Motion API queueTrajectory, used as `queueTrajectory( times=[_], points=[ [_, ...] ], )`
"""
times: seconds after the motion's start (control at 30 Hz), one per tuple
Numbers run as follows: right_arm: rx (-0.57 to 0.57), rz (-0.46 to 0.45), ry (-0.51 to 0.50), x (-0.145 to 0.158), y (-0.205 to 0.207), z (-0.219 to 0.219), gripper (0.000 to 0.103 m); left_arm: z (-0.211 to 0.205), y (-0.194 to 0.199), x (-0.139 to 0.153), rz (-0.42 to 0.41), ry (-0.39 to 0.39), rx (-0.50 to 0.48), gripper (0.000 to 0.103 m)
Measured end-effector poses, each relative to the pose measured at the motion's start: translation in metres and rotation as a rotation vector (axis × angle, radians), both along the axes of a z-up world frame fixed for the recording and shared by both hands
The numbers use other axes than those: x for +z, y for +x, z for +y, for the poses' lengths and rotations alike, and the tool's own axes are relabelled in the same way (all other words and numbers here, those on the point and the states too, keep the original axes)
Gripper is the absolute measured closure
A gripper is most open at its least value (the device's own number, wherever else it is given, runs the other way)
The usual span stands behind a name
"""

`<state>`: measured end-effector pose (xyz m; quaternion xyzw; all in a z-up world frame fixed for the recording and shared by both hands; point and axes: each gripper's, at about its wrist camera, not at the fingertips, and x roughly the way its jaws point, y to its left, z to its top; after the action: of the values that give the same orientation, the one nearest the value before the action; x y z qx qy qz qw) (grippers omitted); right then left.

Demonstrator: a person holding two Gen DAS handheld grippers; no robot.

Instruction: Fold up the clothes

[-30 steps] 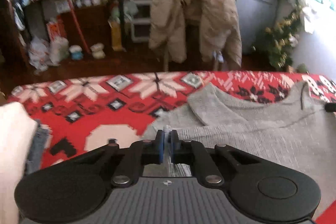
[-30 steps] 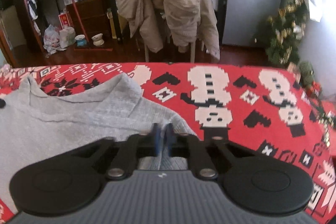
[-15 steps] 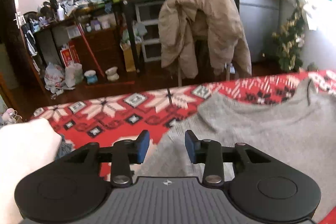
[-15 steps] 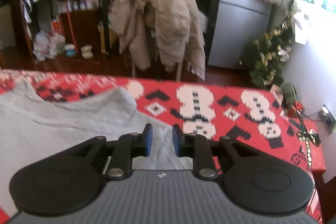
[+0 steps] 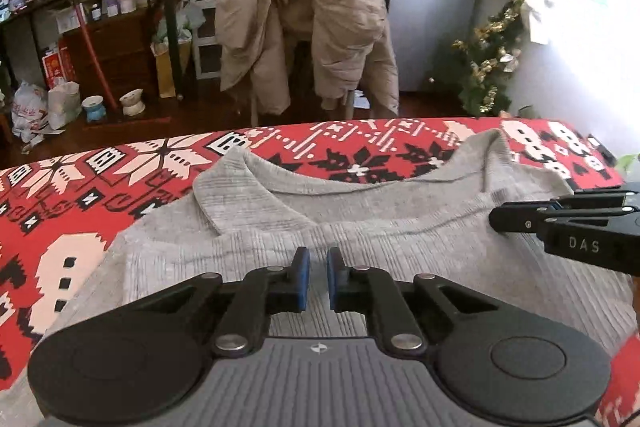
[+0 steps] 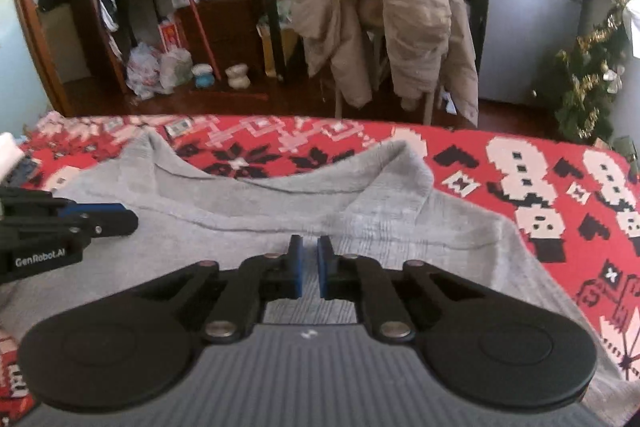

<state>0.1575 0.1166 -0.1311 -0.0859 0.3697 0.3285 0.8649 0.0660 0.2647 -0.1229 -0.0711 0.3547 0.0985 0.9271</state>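
A grey knit sweater (image 5: 360,211) lies folded on the red patterned blanket (image 5: 100,187), with both sleeve cuffs pointing away; it also shows in the right wrist view (image 6: 360,203). My left gripper (image 5: 318,267) hovers over the sweater's middle, its blue pads a narrow gap apart with nothing between them. My right gripper (image 6: 310,255) hovers over the sweater too, pads a narrow gap apart and empty. Each gripper shows in the other's view: the right one (image 5: 560,223) at the right edge, the left one (image 6: 68,223) at the left edge.
The red blanket (image 6: 560,195) covers the whole surface. A chair draped with a beige coat (image 5: 308,23) stands just behind the far edge. Cluttered shelves (image 5: 100,7) are at the back left, a small decorated tree (image 5: 488,67) at the back right.
Both grippers were shut on the sweater's edges a second ago, then opened and let go. Both have since moved inward over the sweater's middle, with pads nearly closed again.
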Motion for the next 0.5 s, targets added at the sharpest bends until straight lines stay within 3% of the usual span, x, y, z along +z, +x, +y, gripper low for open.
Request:
queueTrajectory(
  times=[0.13,0.3,0.4,0.5],
  points=[
    [-0.026,0.011,0.038,-0.005,0.016,0.002,0.095,0.004,0.003,-0.001,-0.009,0.013,0.022,0.093],
    [-0.040,0.005,0.042,-0.005,0.028,0.007,0.093,0.014,0.001,0.003,-0.047,-0.045,0.054,0.093],
    [-0.029,-0.007,0.079,0.004,0.019,0.007,0.089,0.012,-0.009,0.013,-0.092,-0.108,0.001,0.093],
    [0.014,-0.015,0.090,0.013,-0.001,0.007,0.089,-0.002,-0.004,0.012,-0.046,-0.071,-0.052,0.094]
  ],
)
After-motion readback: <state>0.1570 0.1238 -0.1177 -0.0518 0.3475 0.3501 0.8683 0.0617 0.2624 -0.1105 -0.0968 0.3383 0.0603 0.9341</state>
